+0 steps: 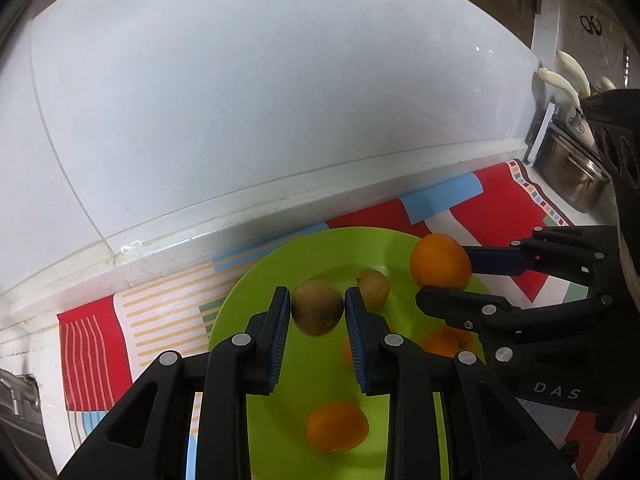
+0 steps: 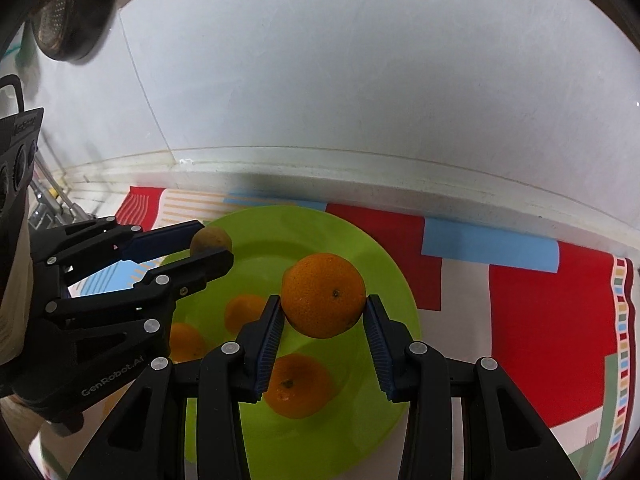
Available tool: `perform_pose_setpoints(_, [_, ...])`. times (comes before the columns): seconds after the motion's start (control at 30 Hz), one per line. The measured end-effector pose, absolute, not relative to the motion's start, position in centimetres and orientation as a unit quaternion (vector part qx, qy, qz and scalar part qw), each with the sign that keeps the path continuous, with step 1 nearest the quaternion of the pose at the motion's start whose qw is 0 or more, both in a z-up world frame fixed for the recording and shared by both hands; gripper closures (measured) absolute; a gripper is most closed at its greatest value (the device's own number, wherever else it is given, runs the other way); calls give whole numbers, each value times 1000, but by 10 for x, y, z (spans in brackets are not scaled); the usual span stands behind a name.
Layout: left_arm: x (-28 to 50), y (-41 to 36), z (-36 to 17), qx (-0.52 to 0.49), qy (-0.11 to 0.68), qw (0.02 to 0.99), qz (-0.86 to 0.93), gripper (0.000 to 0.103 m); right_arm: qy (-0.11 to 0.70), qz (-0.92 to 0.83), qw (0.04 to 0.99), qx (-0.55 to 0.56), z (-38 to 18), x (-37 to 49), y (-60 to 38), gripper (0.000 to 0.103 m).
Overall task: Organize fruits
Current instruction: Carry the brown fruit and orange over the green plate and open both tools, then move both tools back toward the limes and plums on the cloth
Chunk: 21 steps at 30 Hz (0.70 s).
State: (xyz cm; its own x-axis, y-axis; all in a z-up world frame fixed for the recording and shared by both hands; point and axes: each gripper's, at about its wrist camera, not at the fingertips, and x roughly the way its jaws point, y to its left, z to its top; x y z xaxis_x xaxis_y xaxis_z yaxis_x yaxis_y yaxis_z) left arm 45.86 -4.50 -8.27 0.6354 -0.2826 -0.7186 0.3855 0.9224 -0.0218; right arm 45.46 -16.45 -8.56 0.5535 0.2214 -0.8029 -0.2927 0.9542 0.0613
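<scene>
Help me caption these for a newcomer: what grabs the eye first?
The bright green plate on the red patterned cloth stands out first. Above it the right claw holds an orange, and the left claw grips a kiwi. More oranges lie on the plate below.

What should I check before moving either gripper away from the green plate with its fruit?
1. Left gripper pads on both sides of the kiwi: ok.
2. Right gripper clamped on the orange, pads on both sides: ok.
3. Held orange clear of the green plate: ok, it hangs above the plate's surface.
4. Held kiwi clear of the second kiwi on the plate: cannot tell, they sit close in the left wrist view.
5. Gap between the two grippers: ok, but narrow.
6. Loose oranges below, such as this one: ok, lying on the plate untouched.
7. Destination for the fruit: cannot tell, none in view.
</scene>
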Motion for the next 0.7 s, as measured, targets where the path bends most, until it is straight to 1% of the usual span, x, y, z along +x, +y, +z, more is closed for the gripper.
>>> perform_pose_setpoints(0.1, [458,-44,-82,71,383,903,-183,73,451,146,879,-40,-88,455,-165,61])
perform_pose_setpoints(0.17, [455,-42,-80,70,380,905,-180,69,453,147,878,-41,-89,455,-163,60])
perform_pose_setpoints(0.27, [449,-39,-74,71,372,908,-177,69,443,142,884,-42,-84,450,-164,56])
perform_pose_setpoints(0.33, [443,-38,-70,71,370,910,-170,69,436,141,888,-44,-79,446,-163,56])
perform_pose_setpoints(0.4, [438,-35,-64,62,367,913,-165,67,429,142,891,-45,-72,440,-163,56])
perform_pose_setpoints(0.53, [423,-32,-50,52,358,918,-160,66,408,138,901,-45,-54,423,-165,56])
perform_pose_setpoints(0.7, [401,-33,-28,41,339,924,-170,60,379,134,915,-38,-27,399,-168,56])
